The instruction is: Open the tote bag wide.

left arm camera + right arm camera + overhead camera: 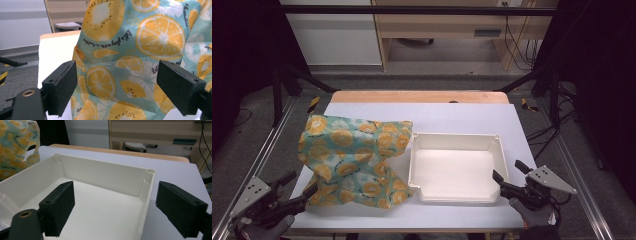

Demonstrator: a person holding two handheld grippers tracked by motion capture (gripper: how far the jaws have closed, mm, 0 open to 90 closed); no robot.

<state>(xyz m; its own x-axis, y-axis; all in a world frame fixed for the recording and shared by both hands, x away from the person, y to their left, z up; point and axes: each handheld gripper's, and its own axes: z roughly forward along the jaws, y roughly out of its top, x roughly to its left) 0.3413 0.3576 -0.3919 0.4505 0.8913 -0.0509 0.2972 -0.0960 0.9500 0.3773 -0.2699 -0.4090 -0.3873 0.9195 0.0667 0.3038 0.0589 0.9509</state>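
A teal bag printed with orange slices (pixel 354 160) stands crumpled on the left half of the white table (pixel 462 117). A shallow white tray (pixel 457 167) lies beside it on the right, with nothing inside. My left gripper (pixel 302 187) is open at the bag's near left corner; in the left gripper view the bag (pixel 135 57) stands just beyond the spread jaws. My right gripper (pixel 507 172) is open at the tray's near right corner. In the right gripper view the tray's right wall (pixel 147 192) runs between the jaws, one jaw over the tray floor, the other outside.
A wooden strip (pixel 419 96) runs along the table's far edge. Metal frame rails (pixel 262 155) flank both sides. Beyond stand a wooden desk (pixel 447 25) and hanging cables (pixel 522 45). Bare tabletop lies behind the tray and along the near edge.
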